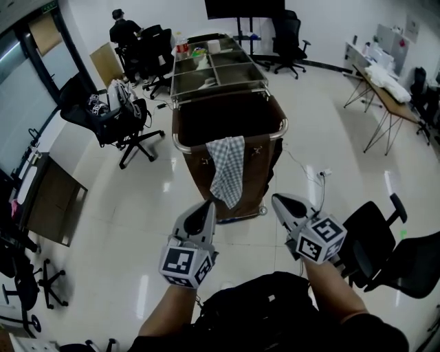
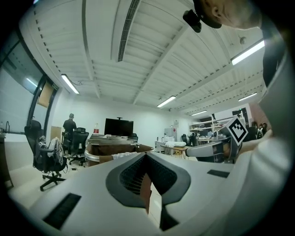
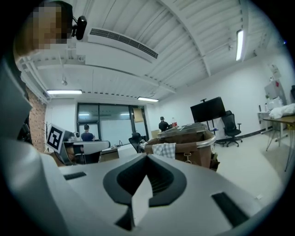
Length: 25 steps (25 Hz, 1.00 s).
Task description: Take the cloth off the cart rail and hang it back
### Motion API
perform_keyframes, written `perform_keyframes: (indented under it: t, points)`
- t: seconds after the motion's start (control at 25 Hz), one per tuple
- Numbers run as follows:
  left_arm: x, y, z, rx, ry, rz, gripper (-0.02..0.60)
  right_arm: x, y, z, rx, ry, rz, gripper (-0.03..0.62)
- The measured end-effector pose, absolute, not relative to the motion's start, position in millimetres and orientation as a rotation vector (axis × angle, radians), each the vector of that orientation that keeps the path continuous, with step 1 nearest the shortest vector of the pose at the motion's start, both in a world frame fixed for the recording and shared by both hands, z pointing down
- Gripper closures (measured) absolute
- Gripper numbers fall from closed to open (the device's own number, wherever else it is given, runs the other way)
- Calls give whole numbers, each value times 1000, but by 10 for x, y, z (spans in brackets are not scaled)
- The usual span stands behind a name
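The cloth (image 1: pixel 227 168) is soft, matt, checked woven fabric. The cart rail (image 1: pixel 282 128) is polished metal tube and the trays (image 1: pixel 216 69) are duller steel. The floor (image 1: pixel 137 206) is glossy. The left claw (image 1: pixel 208 205) and right claw (image 1: pixel 277 200) are smooth grey plastic.

Quick count: one cart (image 1: pixel 261 155), one checked cloth (image 1: pixel 227 168), two grippers (left gripper (image 1: pixel 207 206), right gripper (image 1: pixel 278 203)), one dark screen (image 1: pixel 244 8), one seated person (image 1: pixel 124 31) way in the back, and at least six office chairs (image 1: pixel 110 117), as far as I can tell.
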State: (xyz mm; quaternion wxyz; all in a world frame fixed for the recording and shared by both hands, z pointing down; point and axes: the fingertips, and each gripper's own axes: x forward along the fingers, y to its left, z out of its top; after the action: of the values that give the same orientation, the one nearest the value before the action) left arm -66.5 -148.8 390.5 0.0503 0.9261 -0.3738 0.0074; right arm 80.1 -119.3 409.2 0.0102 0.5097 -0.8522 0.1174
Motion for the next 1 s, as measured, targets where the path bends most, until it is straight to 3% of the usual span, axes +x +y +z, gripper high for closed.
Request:
perform_keyframes:
  t: [1.0]
  points:
    - [-1196, -1327, 3979, 2816, -1014, -21, 583, 241, -942, 4070, 1696, -2525, 277, 583]
